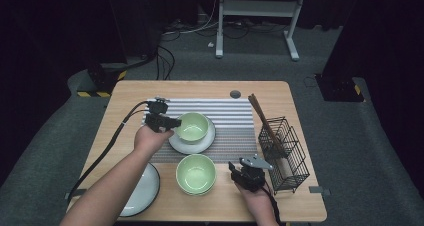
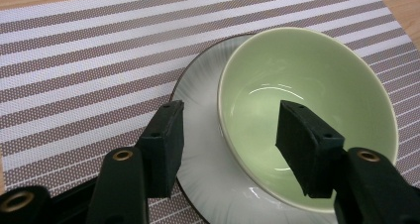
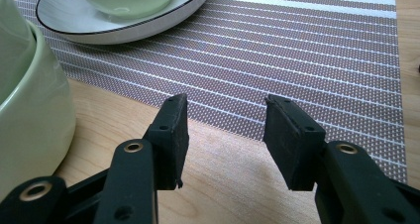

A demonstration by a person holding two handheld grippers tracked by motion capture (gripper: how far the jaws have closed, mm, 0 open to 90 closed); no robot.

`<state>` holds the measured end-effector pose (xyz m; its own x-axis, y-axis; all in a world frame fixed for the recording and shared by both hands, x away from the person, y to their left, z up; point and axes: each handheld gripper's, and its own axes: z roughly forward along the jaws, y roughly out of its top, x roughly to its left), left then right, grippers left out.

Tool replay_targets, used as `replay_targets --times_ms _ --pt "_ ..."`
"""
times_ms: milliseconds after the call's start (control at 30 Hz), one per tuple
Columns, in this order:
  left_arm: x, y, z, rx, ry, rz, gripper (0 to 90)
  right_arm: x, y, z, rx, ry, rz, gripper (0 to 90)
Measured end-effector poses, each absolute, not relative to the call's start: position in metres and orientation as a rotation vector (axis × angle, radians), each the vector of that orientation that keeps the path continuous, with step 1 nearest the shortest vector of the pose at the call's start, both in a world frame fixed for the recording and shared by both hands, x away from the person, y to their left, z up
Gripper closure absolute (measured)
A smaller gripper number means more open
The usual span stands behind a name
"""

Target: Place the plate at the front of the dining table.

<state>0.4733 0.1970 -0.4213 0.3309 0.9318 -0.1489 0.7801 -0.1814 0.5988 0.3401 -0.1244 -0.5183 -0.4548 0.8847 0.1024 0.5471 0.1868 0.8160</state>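
Nearest you, your right hand-held gripper (image 1: 235, 169) hangs released over bare surface (image 1: 240, 206), just beside the stacked green bowls (image 1: 196, 173). Farther out, your left hand-held gripper (image 2: 228, 130) stands open astride the near rim of the pale green bowl (image 2: 307, 100), pads off it. That bowl sits on a white dark-rimmed plate (image 2: 198, 100) on the striped mat (image 2: 89, 60). It looks glazed ceramic: stiff, slick, chippable. Pinch the rim wall squarely, one pad inside, one outside.

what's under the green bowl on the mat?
The green bowl sits on a white plate with a dark rim, which lies on the striped placemat. The plate's centre and the mat beneath it are covered. The bowl looks empty.
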Motion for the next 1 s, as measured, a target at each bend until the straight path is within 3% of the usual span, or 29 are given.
replay_targets --times_ms 500,1000 --pt "0.454 0.197 -0.413 2.057 1.457 0.394 35.9 0.34 -0.123 -0.519 1.35 2.079 1.16 51.7" --pt "0.432 0.219 -0.416 2.016 1.454 0.402 37.2 0.34 -0.122 -0.52 1.343 2.086 1.154 51.7"
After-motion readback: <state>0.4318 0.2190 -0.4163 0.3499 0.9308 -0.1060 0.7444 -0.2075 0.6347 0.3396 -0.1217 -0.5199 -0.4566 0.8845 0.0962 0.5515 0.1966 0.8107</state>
